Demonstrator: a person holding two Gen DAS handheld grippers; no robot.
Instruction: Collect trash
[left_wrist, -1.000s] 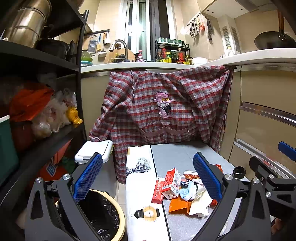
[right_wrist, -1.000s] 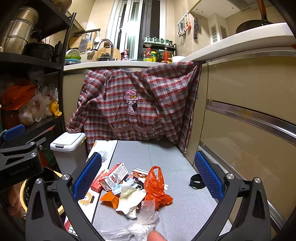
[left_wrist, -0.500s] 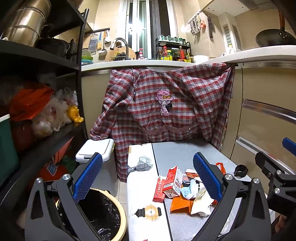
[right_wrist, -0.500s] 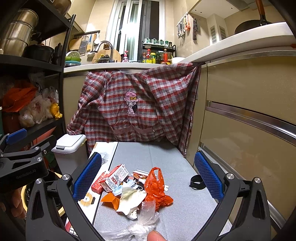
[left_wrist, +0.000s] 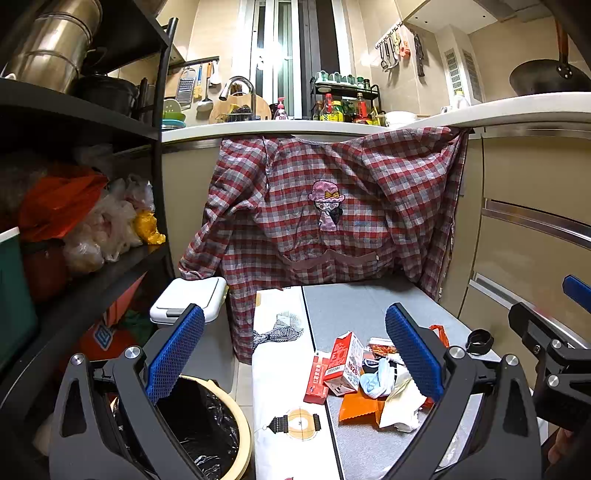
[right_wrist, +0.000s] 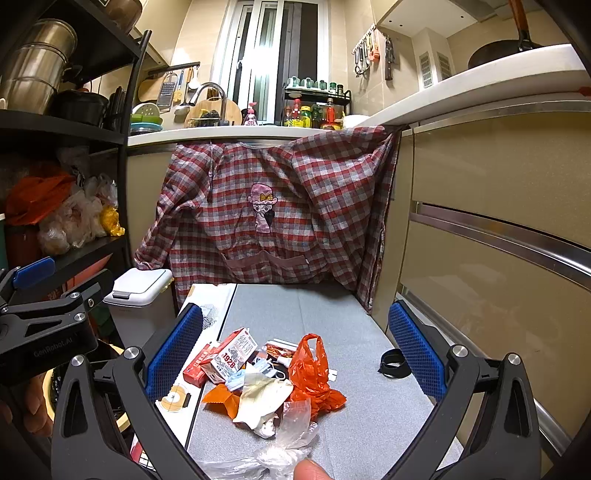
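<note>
A pile of trash lies on the grey table (right_wrist: 295, 306): a red and white milk carton (right_wrist: 231, 356), a red box (right_wrist: 197, 363), an orange plastic bag (right_wrist: 312, 373), crumpled white paper (right_wrist: 262, 400), an orange wrapper (right_wrist: 221, 400) and clear plastic (right_wrist: 291, 439). The carton also shows in the left wrist view (left_wrist: 347, 362). A bin with a black liner (left_wrist: 207, 424) stands on the floor at the left. My left gripper (left_wrist: 295, 350) is open and empty above the table's left edge. My right gripper (right_wrist: 295, 350) is open and empty above the pile.
A plaid apron (right_wrist: 273, 214) hangs off the counter behind the table. A white lidded bin (left_wrist: 190, 299) stands at the left by a black shelf rack (left_wrist: 85, 266). A black ring (right_wrist: 393, 363) lies at the table's right. Cabinet drawers (right_wrist: 498, 236) run along the right.
Both grippers have risen and pulled back slightly, so the trash sits a little lower in view. Both stay open and empty. The trash has not moved.
</note>
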